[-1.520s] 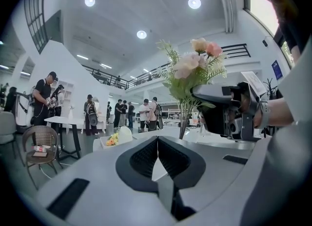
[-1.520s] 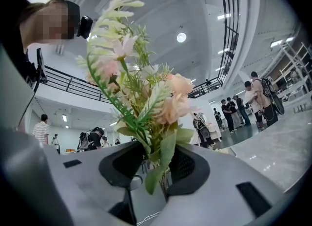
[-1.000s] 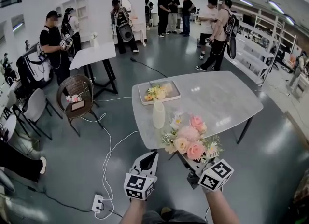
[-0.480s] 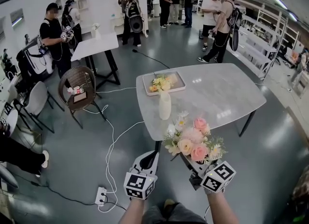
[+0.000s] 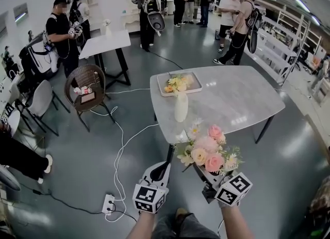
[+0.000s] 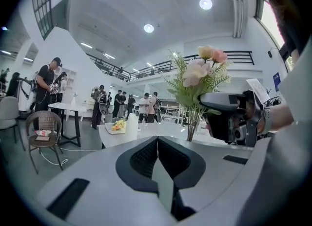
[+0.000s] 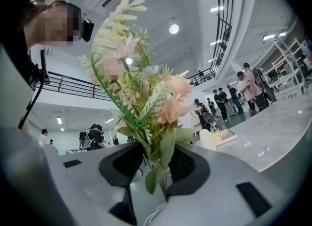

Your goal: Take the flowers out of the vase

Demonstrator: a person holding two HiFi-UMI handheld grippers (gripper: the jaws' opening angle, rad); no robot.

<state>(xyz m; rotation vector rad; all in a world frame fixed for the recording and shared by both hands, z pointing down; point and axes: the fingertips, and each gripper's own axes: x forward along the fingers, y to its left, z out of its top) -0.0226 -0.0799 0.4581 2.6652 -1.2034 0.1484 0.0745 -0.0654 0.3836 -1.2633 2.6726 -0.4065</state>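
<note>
The right gripper (image 7: 157, 166) is clamped on the lower stems of the flowers (image 7: 146, 98), a green leaf hanging down between its jaws. The bunch stands upright above them. In the head view the flowers (image 5: 206, 150) hang just off the near edge of the worktop (image 5: 242, 94), fully clear of the white vase (image 5: 181, 107), which stands upright near the worktop's near-left edge.

The removal itself looks done, and what remains is probably to set the bunch down. That would go best with the grip kept low and firm so the top-heavy blooms do not tip. The heads should also pass well to the side of the slim vase, which a brush could topple.

The left gripper (image 6: 157, 147) has its jaws together on nothing. Both forearms reach forward from the bottom of the head view, with the left gripper (image 5: 162, 168) just beside the right gripper (image 5: 203, 171). Both are held about level and point toward the worktop's near edge.
</note>
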